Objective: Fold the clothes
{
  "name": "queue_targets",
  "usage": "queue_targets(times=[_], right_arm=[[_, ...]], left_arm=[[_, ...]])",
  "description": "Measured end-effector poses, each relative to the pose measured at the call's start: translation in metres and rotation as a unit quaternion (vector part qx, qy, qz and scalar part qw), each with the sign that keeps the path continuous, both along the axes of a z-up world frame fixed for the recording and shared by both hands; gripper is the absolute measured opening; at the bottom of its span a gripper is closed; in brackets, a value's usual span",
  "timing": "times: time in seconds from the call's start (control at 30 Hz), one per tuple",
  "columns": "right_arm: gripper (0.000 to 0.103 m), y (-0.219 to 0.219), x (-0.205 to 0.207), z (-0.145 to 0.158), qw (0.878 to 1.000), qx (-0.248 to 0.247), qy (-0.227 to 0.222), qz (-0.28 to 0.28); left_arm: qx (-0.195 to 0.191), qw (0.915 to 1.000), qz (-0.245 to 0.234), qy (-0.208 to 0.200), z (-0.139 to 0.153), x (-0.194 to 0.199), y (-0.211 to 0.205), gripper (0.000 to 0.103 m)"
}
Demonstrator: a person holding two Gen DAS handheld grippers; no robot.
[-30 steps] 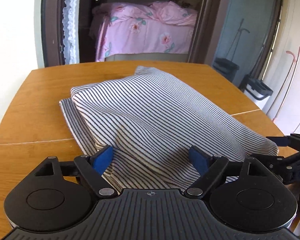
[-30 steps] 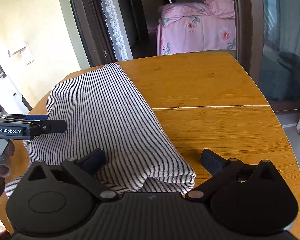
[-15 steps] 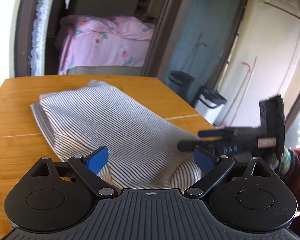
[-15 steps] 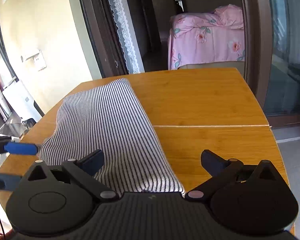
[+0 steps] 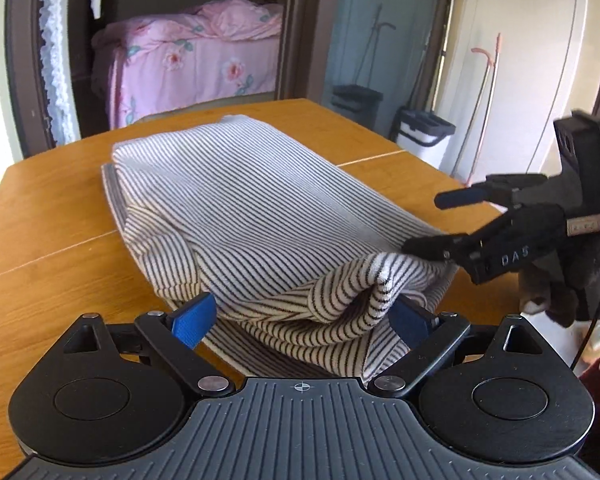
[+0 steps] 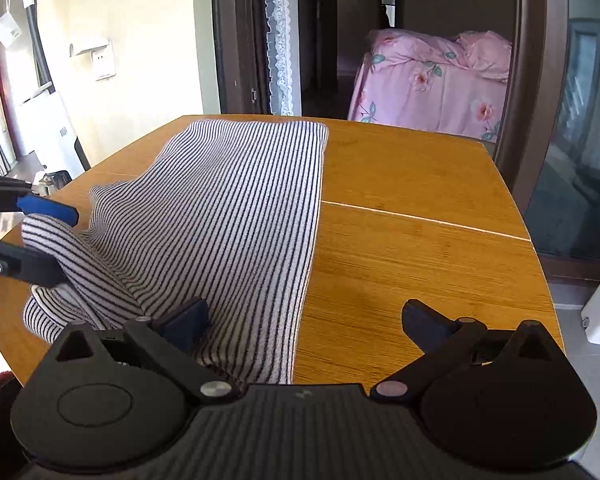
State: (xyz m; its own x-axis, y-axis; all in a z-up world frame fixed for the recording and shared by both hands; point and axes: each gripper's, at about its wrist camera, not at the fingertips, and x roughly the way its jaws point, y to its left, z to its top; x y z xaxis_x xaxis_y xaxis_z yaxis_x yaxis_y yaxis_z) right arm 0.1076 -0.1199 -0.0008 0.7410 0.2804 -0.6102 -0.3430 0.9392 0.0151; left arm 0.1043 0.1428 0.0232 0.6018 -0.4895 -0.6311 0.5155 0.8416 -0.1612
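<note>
A folded black-and-white striped garment (image 5: 252, 216) lies on the wooden table (image 5: 52, 216); it also shows in the right wrist view (image 6: 228, 216). My left gripper (image 5: 300, 316) is open, its blue pads either side of the garment's bunched near end, which is lifted slightly. My right gripper (image 6: 304, 320) is open at the garment's near right edge, its left finger on the cloth, its right finger over bare wood. The right gripper (image 5: 444, 222) shows in the left wrist view, open at the cloth's right corner. The left gripper (image 6: 40, 240) shows open at the left in the right wrist view.
A doorway behind the table opens onto a bed with pink floral bedding (image 5: 196, 60). Bins and mops (image 5: 424, 128) stand right of the table. A white appliance (image 6: 48, 128) stands left. The table edge (image 6: 540, 248) runs close on the right.
Both grippers have moved back in to the garment's near end. The near end is now bunched and lifted between the left gripper's fingers, and the right gripper's lower finger touches the cloth's corner.
</note>
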Motion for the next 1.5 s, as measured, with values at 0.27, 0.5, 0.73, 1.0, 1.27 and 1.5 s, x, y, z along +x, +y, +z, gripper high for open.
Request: queue_targets(times=[0.27,0.5,0.73,1.0,1.27,1.5], right_arm=[[0.103,0.026,0.001,0.020,0.998,0.031,-0.024,0.041],[0.103,0.031,-0.012,0.001,0.997,0.011,0.012,0.072],[0.103,0.009,-0.008,0.016,0.999,-0.022,-0.028,0.020],[0.103,0.008,-0.009,-0.001,0.997,-0.070,-0.029,0.008],[0.103,0.014,-0.018,0.024,0.997,0.009,-0.049,0.064],[0.103,0.032,-0.025,0.010,0.986,-0.081,-0.055,0.131]], left_arm=[[-0.085,0.9948,0.055,0.009,0.023,0.004,0.034,0.101],[0.013,0.9986,0.023,0.046,-0.023,-0.011,0.013,0.102],[0.008,0.9985,0.031,0.045,-0.021,-0.016,0.024,0.103],[-0.018,0.9988,0.046,-0.006,0.012,-0.021,0.030,0.103],[0.049,0.9987,0.011,0.004,-0.006,-0.019,0.003,0.103],[0.043,0.9988,0.022,0.008,-0.008,-0.021,0.017,0.103]])
